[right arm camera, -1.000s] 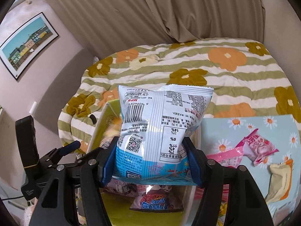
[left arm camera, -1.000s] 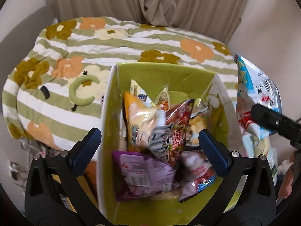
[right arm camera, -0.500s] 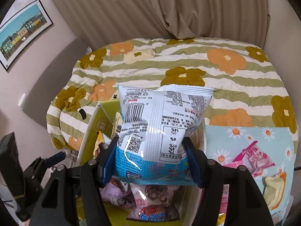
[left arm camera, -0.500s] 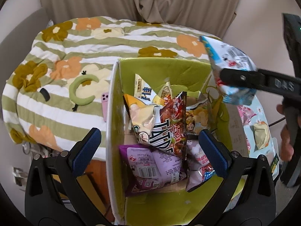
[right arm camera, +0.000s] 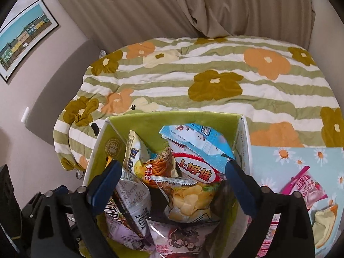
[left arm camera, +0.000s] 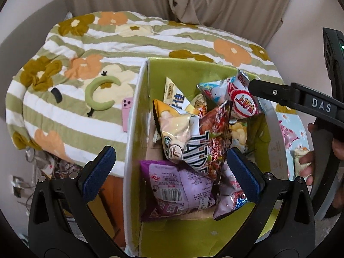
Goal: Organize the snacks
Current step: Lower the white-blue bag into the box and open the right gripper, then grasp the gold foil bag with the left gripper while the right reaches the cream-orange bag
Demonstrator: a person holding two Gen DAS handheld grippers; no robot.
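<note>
Two tongs spread wide, gripping nothing: left tongs (left arm camera: 171, 173), right tongs (right arm camera: 172, 185) | blue-white snack bag (right arm camera: 200, 148) lies in green box (right arm camera: 172, 118), at our 12 o'clock | we lift clear without snagging packets | earlier: right tongs clamped it; jaws have just opened

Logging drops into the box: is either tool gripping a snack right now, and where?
Neither. The right tool has just opened over the light blue bag; the left tool is open, empty.
</note>
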